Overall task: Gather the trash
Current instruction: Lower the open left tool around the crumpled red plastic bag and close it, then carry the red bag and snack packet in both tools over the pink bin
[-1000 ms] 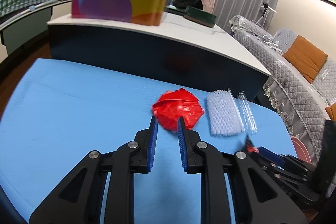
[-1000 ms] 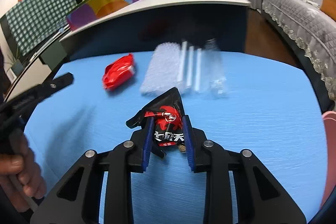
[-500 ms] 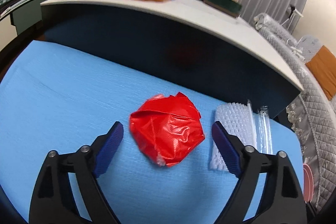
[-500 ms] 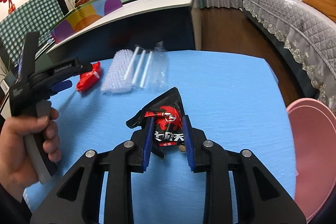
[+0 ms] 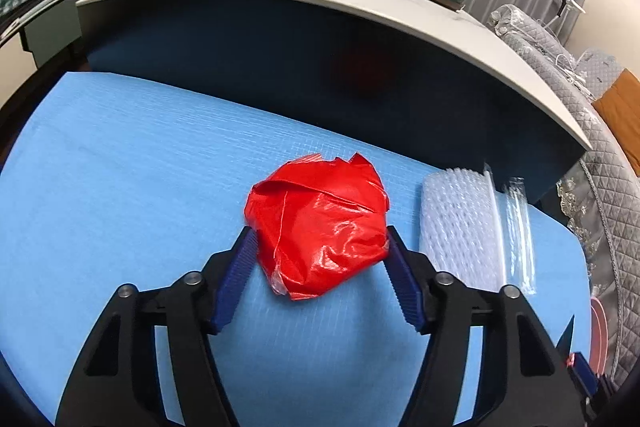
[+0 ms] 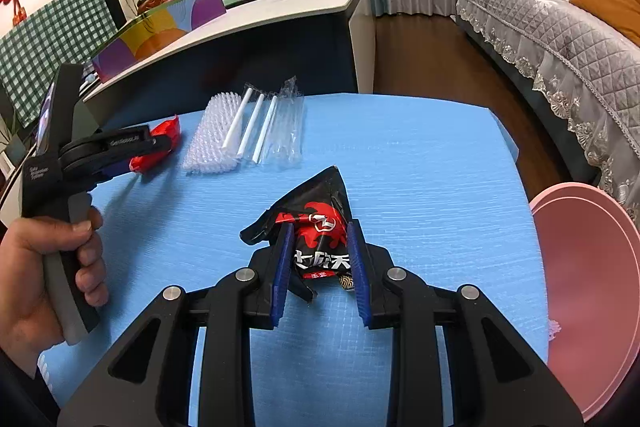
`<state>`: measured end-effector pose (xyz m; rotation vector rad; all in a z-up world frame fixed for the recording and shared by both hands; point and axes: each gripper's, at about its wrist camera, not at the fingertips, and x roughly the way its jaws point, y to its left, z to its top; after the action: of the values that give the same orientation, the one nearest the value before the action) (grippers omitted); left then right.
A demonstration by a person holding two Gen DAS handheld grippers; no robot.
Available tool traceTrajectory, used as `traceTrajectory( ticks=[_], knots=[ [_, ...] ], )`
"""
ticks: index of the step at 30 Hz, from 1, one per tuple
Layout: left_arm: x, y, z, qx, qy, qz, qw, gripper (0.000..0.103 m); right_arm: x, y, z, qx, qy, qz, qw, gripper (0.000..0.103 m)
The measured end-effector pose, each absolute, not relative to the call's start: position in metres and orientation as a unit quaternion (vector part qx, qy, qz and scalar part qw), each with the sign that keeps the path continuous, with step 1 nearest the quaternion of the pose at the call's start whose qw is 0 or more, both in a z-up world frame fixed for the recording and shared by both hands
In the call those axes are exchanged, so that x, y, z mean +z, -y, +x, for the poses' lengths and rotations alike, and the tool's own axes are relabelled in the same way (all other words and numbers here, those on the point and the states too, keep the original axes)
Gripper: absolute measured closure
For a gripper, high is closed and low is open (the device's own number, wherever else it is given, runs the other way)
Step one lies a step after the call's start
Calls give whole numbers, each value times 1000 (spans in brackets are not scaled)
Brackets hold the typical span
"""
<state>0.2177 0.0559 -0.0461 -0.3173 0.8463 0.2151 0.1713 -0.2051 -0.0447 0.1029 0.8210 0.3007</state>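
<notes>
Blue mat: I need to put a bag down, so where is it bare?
Bare: the blue mat between the black snack wrapper and pink bin. Crowded: far-left, with red plastic, bubble wrap, straws.

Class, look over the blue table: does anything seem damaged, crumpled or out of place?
Yes. A crumpled red plastic bag lies between the closing left claw. A torn black snack wrapper is gripped in the right claw.
</notes>
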Motion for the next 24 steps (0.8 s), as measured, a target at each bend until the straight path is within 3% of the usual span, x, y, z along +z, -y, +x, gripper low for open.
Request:
traceTrajectory(
  ticks=[24],
  knots=[
    [30, -35, 107, 29, -337, -94, 936, 45, 65, 239, 102, 136, -328, 46, 934, 75]
  ],
)
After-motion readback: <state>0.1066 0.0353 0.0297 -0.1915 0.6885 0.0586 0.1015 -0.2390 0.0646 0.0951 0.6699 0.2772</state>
